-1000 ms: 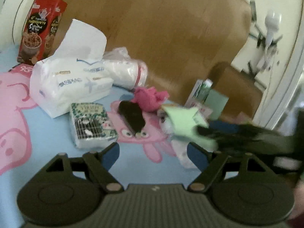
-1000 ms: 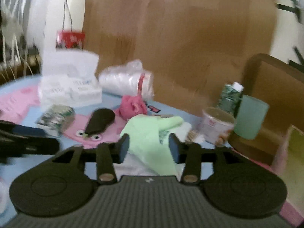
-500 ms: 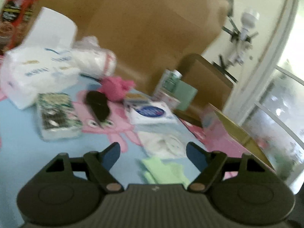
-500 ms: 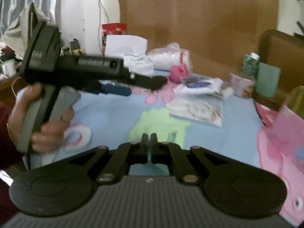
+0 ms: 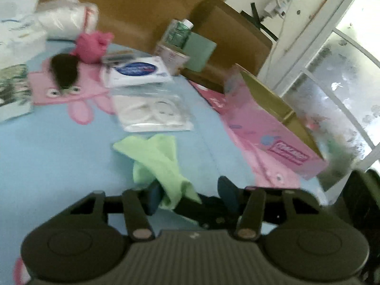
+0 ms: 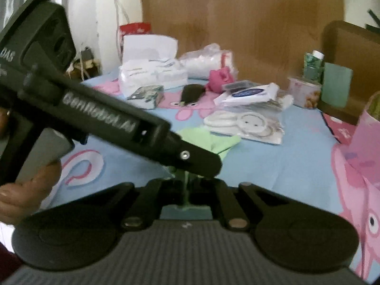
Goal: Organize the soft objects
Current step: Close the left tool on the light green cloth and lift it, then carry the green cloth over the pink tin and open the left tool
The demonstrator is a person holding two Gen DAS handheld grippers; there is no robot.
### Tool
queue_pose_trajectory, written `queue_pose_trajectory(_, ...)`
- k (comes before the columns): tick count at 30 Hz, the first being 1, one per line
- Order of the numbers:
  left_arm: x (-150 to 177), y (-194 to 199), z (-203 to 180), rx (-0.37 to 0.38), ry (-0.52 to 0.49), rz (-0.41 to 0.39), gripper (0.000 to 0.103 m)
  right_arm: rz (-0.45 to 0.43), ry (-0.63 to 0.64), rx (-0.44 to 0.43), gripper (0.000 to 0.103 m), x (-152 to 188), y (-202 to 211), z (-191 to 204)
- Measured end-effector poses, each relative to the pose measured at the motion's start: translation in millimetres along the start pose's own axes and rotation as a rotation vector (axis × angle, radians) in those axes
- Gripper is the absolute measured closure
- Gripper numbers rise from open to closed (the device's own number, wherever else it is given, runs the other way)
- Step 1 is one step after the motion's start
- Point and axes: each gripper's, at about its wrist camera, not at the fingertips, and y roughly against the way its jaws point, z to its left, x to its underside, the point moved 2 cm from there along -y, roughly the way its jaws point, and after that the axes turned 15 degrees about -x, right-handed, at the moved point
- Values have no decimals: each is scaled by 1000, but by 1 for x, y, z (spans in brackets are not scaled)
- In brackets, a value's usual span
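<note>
A light green cloth [image 5: 156,156] lies on the blue bedsheet, its near corner lifted. My right gripper [image 6: 186,190] is shut on that corner; a strip of green shows between its closed fingers. My left gripper [image 5: 190,196] is open, its blue pads either side of the same corner and of the right gripper's black tips. In the right wrist view the left gripper's black body [image 6: 95,118] crosses in front of the cloth [image 6: 209,140]. A pink plush [image 5: 91,47] and a black soft item [image 5: 64,70] lie farther back.
A pink box [image 5: 273,128] stands open at the right. Clear packets of white items [image 5: 152,111], a blue-labelled pack [image 5: 137,71], tissue packs [image 6: 152,76], a cup [image 5: 172,57] and a green container [image 5: 199,52] lie beyond. A wooden headboard [image 6: 237,23] is behind.
The left gripper has swung in over the green cloth's near corner, which now sits between its open pads. The right gripper stays shut on the cloth and has moved little.
</note>
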Motion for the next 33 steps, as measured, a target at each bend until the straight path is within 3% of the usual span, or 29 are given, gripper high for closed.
queue_pose_trajectory(7, -41, -8, -88, 118, -169, -78, 50, -238, 31, 203, 97, -10, 69, -20)
queue_pose_trajectory(14, -81, -53, -181, 196, -312, -124, 48, -369, -32, 417, 97, -21, 125, -80)
queue_pose_trajectory(16, -87, -71, -199, 177, -324, -124, 36, -378, -56, 466, 97, -22, 130, -100)
queue_pose_trajectory(17, -89, -78, -204, 151, -317, -130, 25, -379, -77, 498, 96, -23, 133, -111)
queue_pose_trajectory(19, -93, -87, -210, 101, -299, -142, 22, -370, -117, 549, 92, -23, 131, -133)
queue_pose_trajectory(20, -94, -89, -208, 88, -284, -146, 22, -356, -137, 581, 87, -23, 129, -145)
queue_pose_trajectory(21, -94, -88, -202, 84, -264, -150, 21, -332, -158, 603, 64, -23, 125, -157)
queue_pose_trajectory(23, -93, -80, -186, 101, -236, -158, 18, -303, -201, 637, 33, -20, 122, -176)
queue_pose_trajectory(26, -88, -58, -147, 90, -217, -203, 12, -329, -243, 669, 33, -13, 129, -184)
queue_pose_trajectory(31, -68, -27, -63, -17, -136, -225, 12, -461, -234, 666, 33, -10, 141, -163)
queue_pose_trajectory(33, -57, -17, -26, -84, -86, -223, 12, -518, -195, 615, 34, -19, 140, -154)
